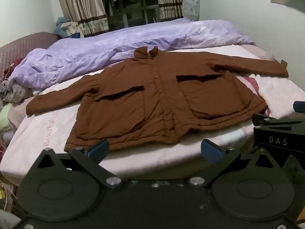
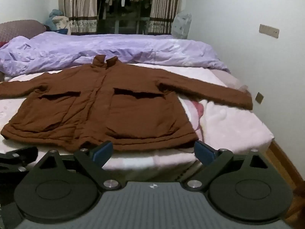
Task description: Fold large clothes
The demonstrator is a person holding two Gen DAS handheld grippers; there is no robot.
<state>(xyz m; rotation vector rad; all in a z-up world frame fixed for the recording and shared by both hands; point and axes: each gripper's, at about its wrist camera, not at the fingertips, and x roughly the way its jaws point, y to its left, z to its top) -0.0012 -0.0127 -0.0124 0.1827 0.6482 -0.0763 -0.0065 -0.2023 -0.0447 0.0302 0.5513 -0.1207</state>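
A brown buttoned jacket [image 1: 156, 103] lies flat, front up, on the pink bed sheet [image 1: 38, 133], both sleeves spread out sideways and the collar pointing away. It also shows in the right wrist view [image 2: 106, 106]. My left gripper [image 1: 155, 150] is open and empty, hovering just before the jacket's bottom hem. My right gripper [image 2: 152, 151] is open and empty, near the hem's right corner. The right gripper's body shows at the right edge of the left wrist view [image 1: 278, 131].
A crumpled purple duvet [image 1: 106, 51] lies behind the jacket across the bed. A heap of clothes [image 1: 13, 87] sits at the bed's left side. Curtains and a window [image 2: 124, 7] stand at the back. A white wall [image 2: 247, 19] and wooden floor [image 2: 282, 164] are on the right.
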